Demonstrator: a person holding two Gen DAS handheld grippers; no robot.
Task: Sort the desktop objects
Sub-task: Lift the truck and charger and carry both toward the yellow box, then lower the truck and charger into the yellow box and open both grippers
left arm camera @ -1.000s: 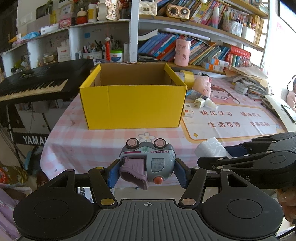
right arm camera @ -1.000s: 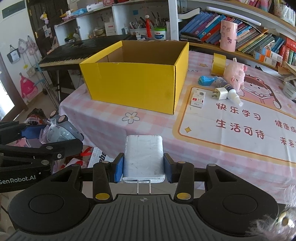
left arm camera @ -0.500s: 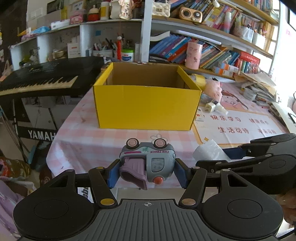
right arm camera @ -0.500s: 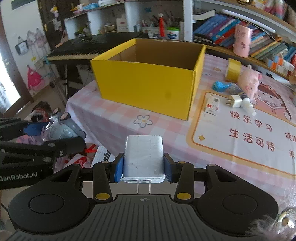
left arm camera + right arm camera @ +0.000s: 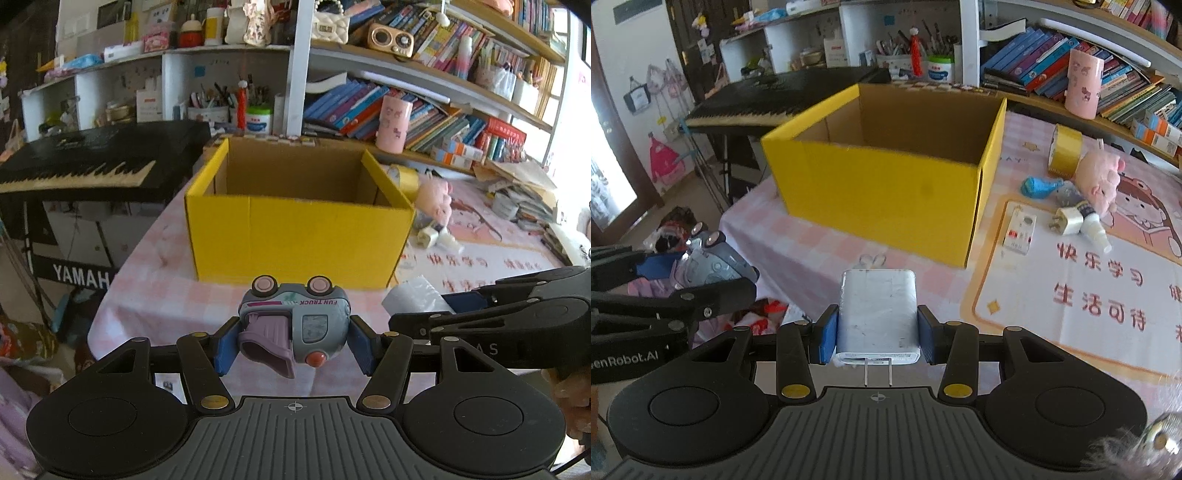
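The yellow box (image 5: pixel 295 225) now looms nearer at frame centre as the left gripper (image 5: pixel 293 341) clamps the toy truck (image 5: pixel 293 325) and the right gripper (image 5: pixel 877 332) the charger (image 5: pixel 877 314), carrying step, needing release over the box.

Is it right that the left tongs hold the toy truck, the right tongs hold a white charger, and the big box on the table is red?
Not quite: the box is yellow, as the right wrist view shows. The left tongs do hold the toy truck, and the right tongs hold the white charger.
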